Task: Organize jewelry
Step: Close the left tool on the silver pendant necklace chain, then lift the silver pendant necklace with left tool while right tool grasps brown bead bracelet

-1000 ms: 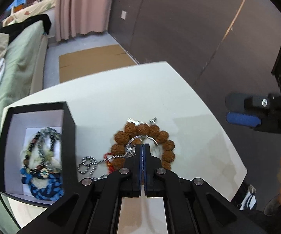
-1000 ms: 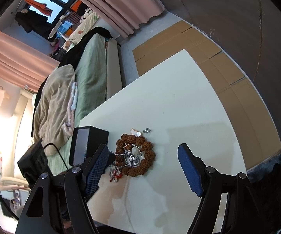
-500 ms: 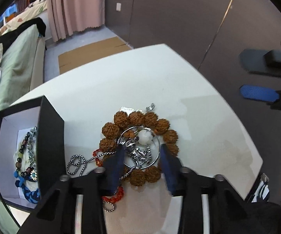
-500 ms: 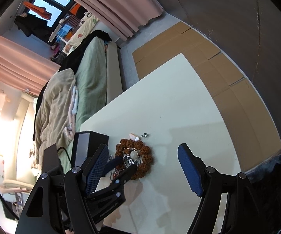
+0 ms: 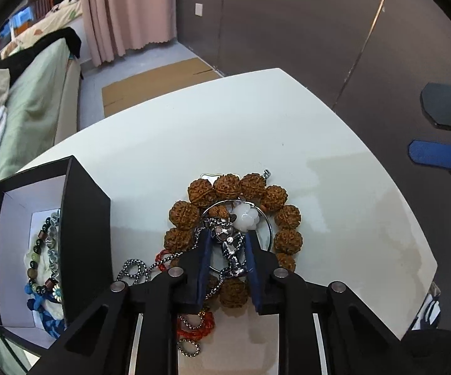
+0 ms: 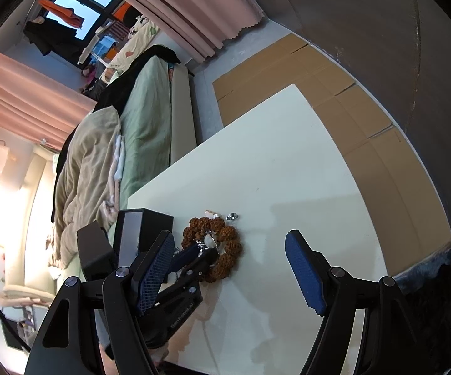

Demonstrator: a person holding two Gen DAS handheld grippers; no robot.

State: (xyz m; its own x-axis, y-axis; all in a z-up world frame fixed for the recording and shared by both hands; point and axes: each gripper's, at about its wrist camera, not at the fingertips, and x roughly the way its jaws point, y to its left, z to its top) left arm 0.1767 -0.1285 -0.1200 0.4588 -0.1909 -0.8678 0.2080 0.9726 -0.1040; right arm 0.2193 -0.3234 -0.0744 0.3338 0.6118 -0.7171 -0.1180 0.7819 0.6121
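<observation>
My left gripper (image 5: 227, 251), pinched shut a second ago, has dropped onto the pile and its jaws are closing around the silver pendant chain (image 5: 231, 250) inside the brown bead bracelet (image 5: 235, 187), so a pickup looks imminent. My right gripper (image 6: 228, 268) hangs wide and empty. The black box (image 5: 84, 218) of sorted bracelets sits just left on the white table (image 5: 335, 187), a bed beyond.

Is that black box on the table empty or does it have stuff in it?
Not empty: the black box holds beaded bracelets.
</observation>
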